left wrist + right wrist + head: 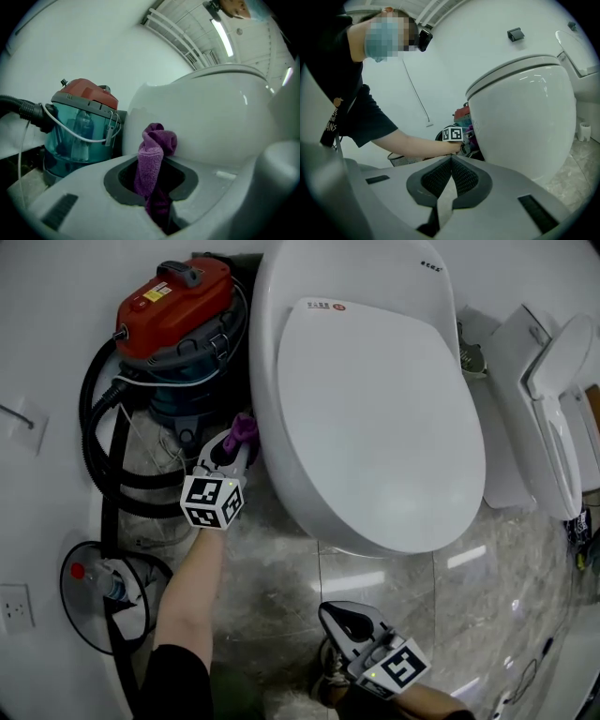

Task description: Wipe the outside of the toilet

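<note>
The white toilet (375,418) fills the middle of the head view, its lid down. My left gripper (236,442) is at the bowl's left flank, shut on a purple cloth (244,430) that touches the porcelain. In the left gripper view the cloth (152,157) sticks up bunched between the jaws of the left gripper (152,176), against the curved bowl (211,122). My right gripper (333,617) hangs low over the floor in front of the toilet, shut and empty. In the right gripper view, the right gripper (451,161) has its jaws together, with the bowl (525,112) ahead on the right.
A red and teal vacuum cleaner (173,301) with a black hose (92,451) stands close behind the left gripper. A wire bin (80,624) holding a bottle sits at the left wall. A second white fixture (544,409) stands at the right. The floor is glossy marble.
</note>
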A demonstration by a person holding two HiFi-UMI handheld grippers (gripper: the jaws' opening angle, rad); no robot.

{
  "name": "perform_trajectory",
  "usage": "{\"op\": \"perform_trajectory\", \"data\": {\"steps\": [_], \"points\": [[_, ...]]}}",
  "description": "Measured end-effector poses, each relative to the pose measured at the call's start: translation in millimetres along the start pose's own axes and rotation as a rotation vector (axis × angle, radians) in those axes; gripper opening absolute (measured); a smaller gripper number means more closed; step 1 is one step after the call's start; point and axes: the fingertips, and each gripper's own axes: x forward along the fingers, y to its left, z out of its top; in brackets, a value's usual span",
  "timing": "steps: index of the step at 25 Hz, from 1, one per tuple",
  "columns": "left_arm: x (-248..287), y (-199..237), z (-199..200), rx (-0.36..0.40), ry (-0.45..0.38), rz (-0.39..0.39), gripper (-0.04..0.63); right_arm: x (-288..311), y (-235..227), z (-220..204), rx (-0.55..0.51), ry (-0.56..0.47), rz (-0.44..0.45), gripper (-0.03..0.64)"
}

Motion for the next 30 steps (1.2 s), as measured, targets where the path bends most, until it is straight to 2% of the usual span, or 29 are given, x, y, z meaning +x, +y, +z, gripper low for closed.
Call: {"op": "perform_trajectory", "data": {"steps": [4,10,17,22,26,30], "points": [[20,20,1,0.029,0.043,0.05,0.058,-9,-4,-16,-0.002,0.063,-0.01,-0.002],[17,25,4,0.005,0.035,0.061,0.058,-13,-10,-8,0.003,0.034,-0.033,-0.002],[-45,0,6,-0.032,-0.036,-0.018,0.058,-12,3,1,-0.001,-0.01,-0.028,-0.002],[-96,-32,-5,-0.08,-0.049,-0.094,0.058,-5,16,4,-0.005,-0.028,-0.02,-0.002],[-128,-65,-25,-0.161,-0.042,-0.137,0.058,3,23,9,-0.017,-0.042,-0.015,-0.002],[-144,-101,-60,-0.257,0.006,-0.174,0.058,11,28,10,-0.027,-0.04,-0.009,-0.002]]}}
